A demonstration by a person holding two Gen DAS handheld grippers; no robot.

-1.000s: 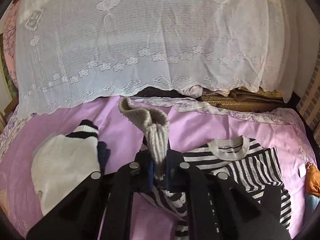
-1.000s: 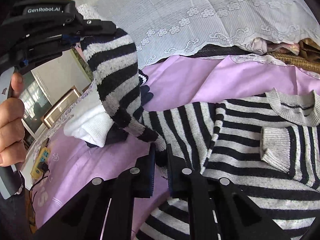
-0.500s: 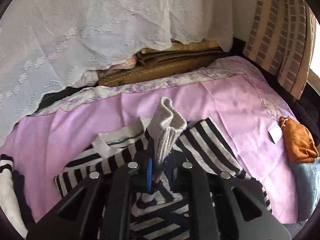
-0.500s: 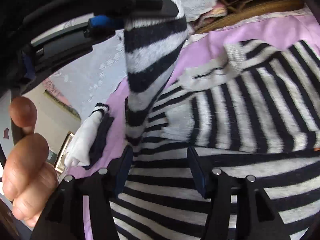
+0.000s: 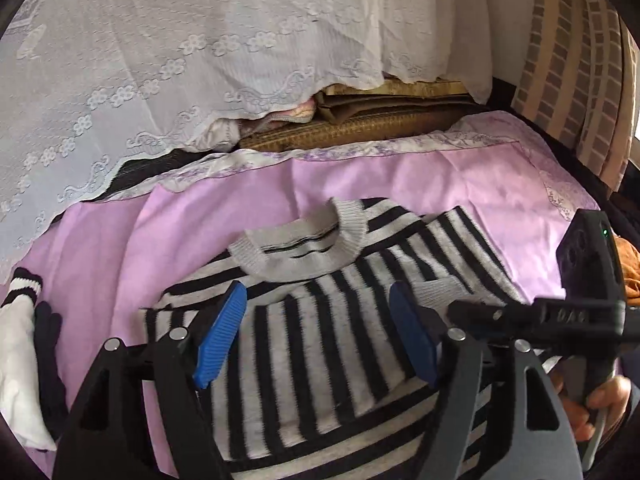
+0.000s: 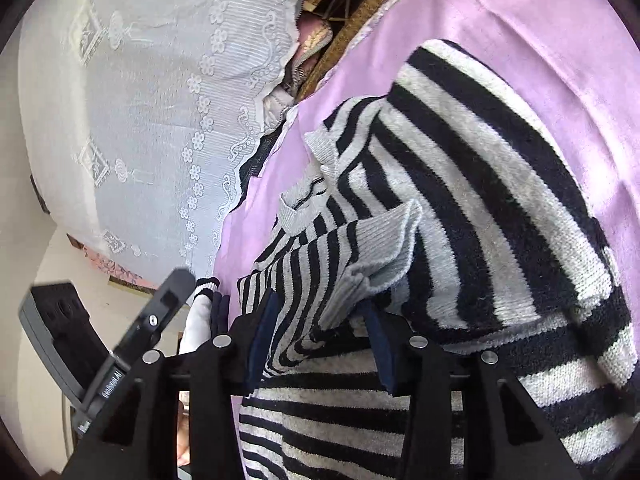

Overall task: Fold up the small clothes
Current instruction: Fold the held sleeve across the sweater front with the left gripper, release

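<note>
A small black-and-grey striped sweater [image 5: 320,320] lies on the purple sheet [image 5: 224,216], its grey collar [image 5: 304,248] toward the far side. My left gripper [image 5: 316,338] hovers over its chest; its blue pads are apart, still opening, and hold nothing. In the right wrist view the folded-in sleeve with its grey ribbed cuff [image 6: 380,256] lies bunched across the sweater [image 6: 500,184]. My right gripper [image 6: 320,344] straddles that bunch. Its jaws are closing with the striped sleeve fabric between them, and I see no clear squeeze.
White garment [image 5: 16,364] and a black glove [image 5: 48,344] lie at the left. An orange cloth [image 5: 628,276] sits at the right edge. A lace cover [image 5: 160,60] and folded brown mats [image 5: 380,120] line the back. A hand [image 5: 600,400] holds the right tool's housing [image 5: 580,316].
The left gripper swung right, lowered, let the grey-cuffed sleeve go and opened wide. The right gripper let go of the sweater, rolled over and moved above the laid-down sleeve.
</note>
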